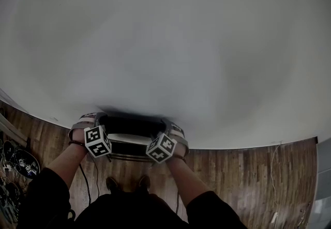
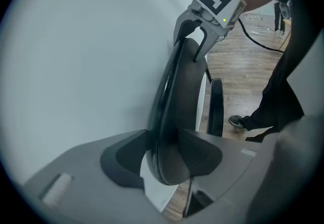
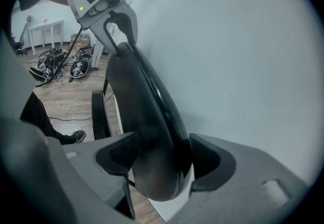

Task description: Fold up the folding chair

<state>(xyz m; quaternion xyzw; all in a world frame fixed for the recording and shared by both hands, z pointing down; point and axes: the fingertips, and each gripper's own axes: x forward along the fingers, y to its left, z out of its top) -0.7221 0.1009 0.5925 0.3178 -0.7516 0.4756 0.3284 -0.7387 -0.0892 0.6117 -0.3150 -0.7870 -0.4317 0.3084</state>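
Observation:
The folding chair's black padded backrest (image 1: 129,125) stands upright against a white wall (image 1: 165,42), and I hold its top edge at both ends. My left gripper (image 1: 101,119) grips the left end. In the left gripper view, both pads of the left gripper (image 2: 164,152) touch the backrest (image 2: 177,112). My right gripper (image 1: 168,125) grips the right end, and in the right gripper view the right gripper (image 3: 162,154) has a pad against each face of the backrest (image 3: 147,112). The black seat panel (image 2: 216,106) hangs just behind the backrest, close to it.
Wooden floor (image 1: 243,171) runs along the wall's foot. My shoes (image 1: 126,184) stand close behind the chair. Cables and dark gear (image 1: 18,163) lie at the left, and a thin cable (image 1: 274,171) runs down the right. A white table (image 3: 45,28) stands further back.

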